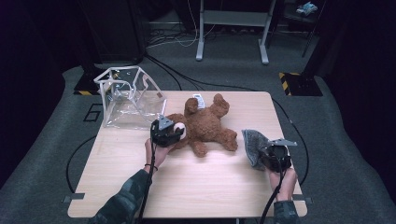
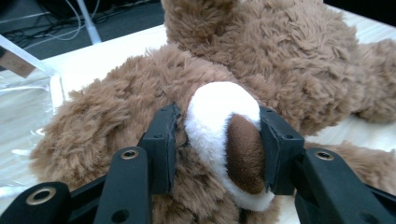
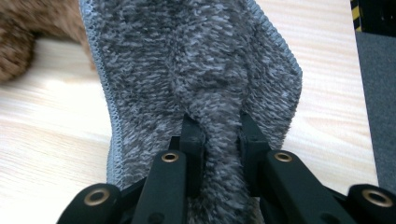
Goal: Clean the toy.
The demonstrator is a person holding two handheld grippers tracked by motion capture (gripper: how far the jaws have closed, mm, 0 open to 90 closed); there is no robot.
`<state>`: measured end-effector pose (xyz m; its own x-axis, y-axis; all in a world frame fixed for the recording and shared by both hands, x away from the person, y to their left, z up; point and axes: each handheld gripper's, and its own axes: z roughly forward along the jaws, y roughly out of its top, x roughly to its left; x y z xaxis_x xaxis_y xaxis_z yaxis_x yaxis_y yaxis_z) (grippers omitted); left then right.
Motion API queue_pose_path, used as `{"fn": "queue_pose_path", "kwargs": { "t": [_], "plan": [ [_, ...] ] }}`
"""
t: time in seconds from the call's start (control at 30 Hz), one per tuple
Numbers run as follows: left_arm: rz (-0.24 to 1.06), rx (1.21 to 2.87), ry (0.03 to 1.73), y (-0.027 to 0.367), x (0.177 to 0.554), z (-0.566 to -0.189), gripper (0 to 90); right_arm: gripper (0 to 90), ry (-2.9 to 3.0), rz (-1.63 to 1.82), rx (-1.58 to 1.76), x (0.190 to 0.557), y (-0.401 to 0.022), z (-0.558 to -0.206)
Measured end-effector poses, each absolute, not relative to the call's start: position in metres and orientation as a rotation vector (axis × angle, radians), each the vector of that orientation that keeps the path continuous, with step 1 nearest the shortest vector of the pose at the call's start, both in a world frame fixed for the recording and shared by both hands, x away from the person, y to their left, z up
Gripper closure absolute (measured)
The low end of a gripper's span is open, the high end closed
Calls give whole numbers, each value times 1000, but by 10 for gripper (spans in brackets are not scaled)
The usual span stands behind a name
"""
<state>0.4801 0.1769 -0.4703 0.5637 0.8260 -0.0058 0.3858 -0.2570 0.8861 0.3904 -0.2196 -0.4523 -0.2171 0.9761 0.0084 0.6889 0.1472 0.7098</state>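
Pinching bear's snout [image 2: 224, 135], left gripper view.

The near half of the worktop [image 1: 196, 186], from 4 to 8 o'clock, lies bare between the two forearms. The brown teddy bear [image 1: 208, 123] sprawls across the centre, and at 10 o'clock the clear plastic bag [image 1: 128, 98] stands just beside it. At 3 o'clock the grey cloth [image 1: 254, 144] covers the strip toward the right edge.

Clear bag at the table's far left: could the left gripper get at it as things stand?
Probably not yet: the left gripper is clamped on the teddy bear snout, though the clear bag lies close, nothing between.
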Motion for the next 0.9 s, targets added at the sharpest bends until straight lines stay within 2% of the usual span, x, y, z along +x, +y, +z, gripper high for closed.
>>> {"fn": "queue_pose_path", "kwargs": {
  "t": [0.3,0.67,0.77,0.8,0.9],
  "plan": [
    [490,1863,903,165,473,-471,543,767,1998,857,1484,393,-196,-428],
    [379,1903,773,144,467,-471,526,767,2091,837,1313,425,-133,-398],
    [395,1909,774,145,466,-468,436,775,2142,740,1321,451,-118,-414],
    [415,1913,767,147,466,-467,436,775,2142,740,1321,451,-118,-414],
    [431,1901,758,152,462,-461,356,778,2140,757,1364,459,-122,-426]
  ]
}}
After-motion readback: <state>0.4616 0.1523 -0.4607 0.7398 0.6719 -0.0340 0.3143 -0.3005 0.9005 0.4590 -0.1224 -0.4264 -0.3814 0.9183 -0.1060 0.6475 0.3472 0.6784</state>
